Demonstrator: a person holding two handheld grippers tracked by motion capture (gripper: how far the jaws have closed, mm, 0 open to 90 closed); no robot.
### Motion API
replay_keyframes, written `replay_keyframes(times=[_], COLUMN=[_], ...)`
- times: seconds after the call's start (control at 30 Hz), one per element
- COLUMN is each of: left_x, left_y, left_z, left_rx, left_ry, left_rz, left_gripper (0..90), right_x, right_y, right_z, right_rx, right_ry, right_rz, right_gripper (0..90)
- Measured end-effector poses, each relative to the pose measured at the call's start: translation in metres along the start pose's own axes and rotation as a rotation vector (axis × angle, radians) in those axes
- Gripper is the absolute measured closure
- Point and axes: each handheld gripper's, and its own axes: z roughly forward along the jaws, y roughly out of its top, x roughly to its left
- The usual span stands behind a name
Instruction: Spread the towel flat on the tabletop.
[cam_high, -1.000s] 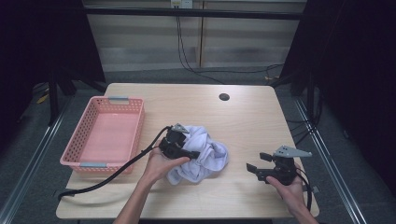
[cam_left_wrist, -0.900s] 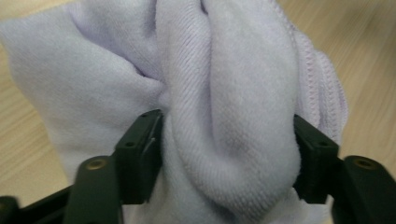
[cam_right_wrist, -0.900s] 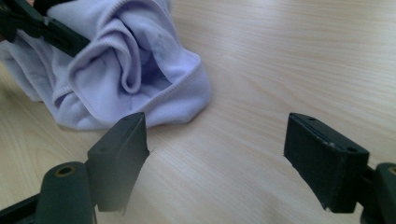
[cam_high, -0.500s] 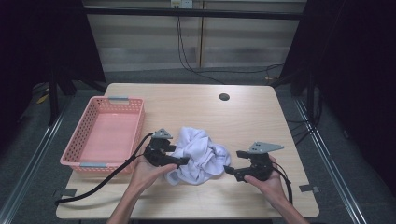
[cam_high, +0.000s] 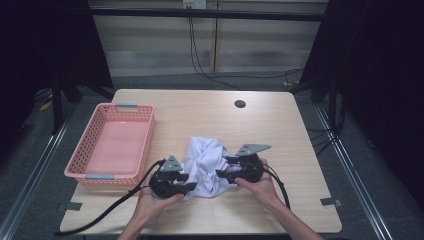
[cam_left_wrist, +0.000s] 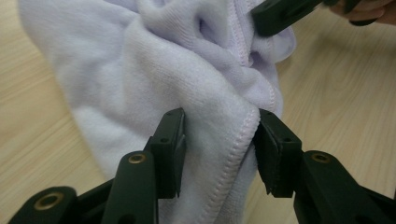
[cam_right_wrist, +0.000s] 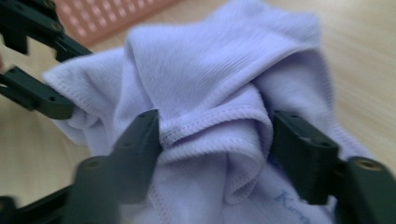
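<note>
A pale wooden table (cam_high: 280, 130) stands in a dark room with black drapes at the sides, cables trailing down the back wall, and a small round hole near its far edge. At the left sits an empty pink basket (cam_high: 95, 172). Toward the near edge, between the person's two hands, lies a crumpled white towel (cam_high: 207, 165), right of the basket and apart from it.

The left claw (cam_high: 187, 181) has been closing and now brackets a hemmed fold at the towel's left side; in the left gripper view the fabric (cam_left_wrist: 219, 140) fills the gap, with both pads against it. The right claw (cam_high: 222, 175) has likewise been closing on a bunched, stitched ridge (cam_right_wrist: 219, 126) at the right side; the jaws touch the cloth at each flank, though motion blur keeps me from judging how firmly either pinch bites.

The towel looks light, soft and limp, fleecy rather than slick. It should drape and sag once lifted, so thin single layers may slip; the doubled hem is likely the surest purchase, ideally at two corners well apart.

Which folds are true corners is impossible to tell from the crumple. The underside is hidden, and blue lettering on the cloth is cut off at the frame's bottom edge
</note>
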Motion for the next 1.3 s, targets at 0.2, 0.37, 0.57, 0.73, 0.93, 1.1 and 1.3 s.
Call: replay_keyframes(times=[0.2, 0.37, 0.57, 0.73, 0.93, 1.1, 1.3], left_x=[0.002, 0.01, 0.017, 0.014, -0.001, -0.018, -0.034], left_y=[0.006, 0.007, -0.005, -0.01, 0.022, 0.04, 0.044], left_z=[-0.013, -0.03, -0.051, -0.05, -0.031, 0.021, 0.065], left_rx=[-0.095, -0.164, -0.188, -0.171, -0.18, -0.11, -0.03], left_ry=[-0.014, -0.016, -0.008, 0.017, -0.033, -0.123, -0.139], left_rz=[-0.029, -0.065, -0.111, -0.088, -0.023, 0.014, 0.01], left_gripper=[74.4, 77.2, 78.1, 58.1, 47.5, 44.5, 41.7], right_x=[-0.008, -0.034, -0.058, -0.063, -0.052, -0.042, -0.036], right_y=[-0.002, -0.008, -0.026, -0.043, -0.032, -0.026, -0.025], right_z=[-0.014, -0.047, -0.082, -0.086, -0.074, -0.065, -0.063], right_rx=[-0.009, -0.054, -0.059, -0.019, -0.024, -0.031, -0.04], right_ry=[-0.041, -0.117, -0.22, -0.198, -0.12, -0.068, -0.035], right_rz=[0.013, 0.076, 0.128, 0.137, 0.109, 0.078, 0.053], right_gripper=[78.8, 81.4, 82.1, 81.0, 80.9, 80.8, 77.1])
